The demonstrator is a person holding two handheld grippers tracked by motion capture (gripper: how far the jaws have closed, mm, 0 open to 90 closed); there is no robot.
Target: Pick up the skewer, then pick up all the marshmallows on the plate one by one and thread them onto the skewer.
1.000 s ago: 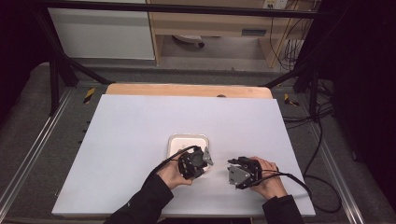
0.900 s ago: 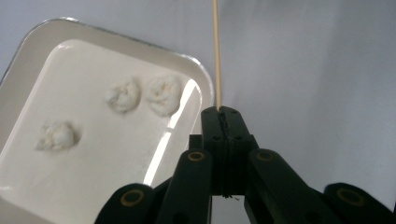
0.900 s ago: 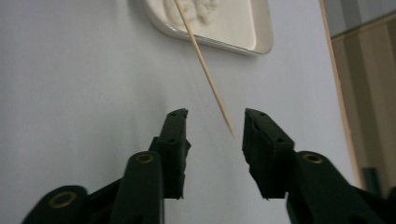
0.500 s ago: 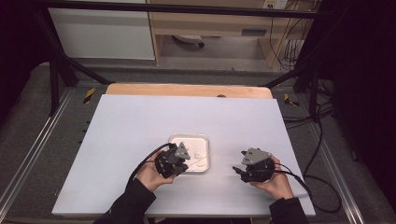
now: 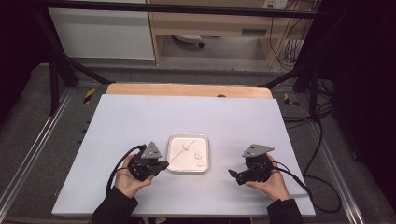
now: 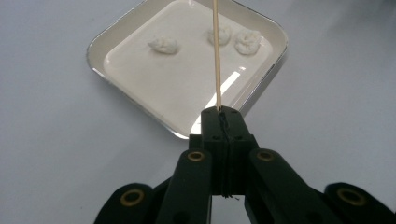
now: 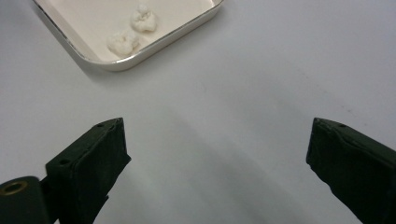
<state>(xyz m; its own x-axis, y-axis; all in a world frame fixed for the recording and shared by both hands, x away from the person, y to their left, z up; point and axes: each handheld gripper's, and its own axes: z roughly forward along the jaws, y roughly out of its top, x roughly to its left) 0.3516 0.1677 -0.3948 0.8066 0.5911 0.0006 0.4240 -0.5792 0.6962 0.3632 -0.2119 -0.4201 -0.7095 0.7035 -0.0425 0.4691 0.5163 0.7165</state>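
A square white tray [image 5: 203, 140] with a metal rim sits near the table's front middle. Three small white lumps [image 6: 163, 45] lie in it. My left gripper [image 5: 161, 165] rests just left of the tray, shut on a thin wooden skewer [image 6: 216, 51] that reaches out over the tray [image 6: 140, 93] toward the lumps. My right gripper [image 5: 232, 175] sits to the right of the tray, apart from it, its jaws wide open over bare table. In the right gripper view the tray's corner [image 7: 140, 55] with two lumps [image 7: 122, 42] lies ahead at upper left.
The white table top [image 5: 140, 116] stretches wide behind and beside the tray, with a wooden strip [image 5: 187, 89] along its far edge. Black frame posts and cables [image 5: 299, 93] stand beyond the table at right.
Both hands have drawn apart from the tray's front: the left gripper moved left, the right gripper moved right. The tray is now uncovered.
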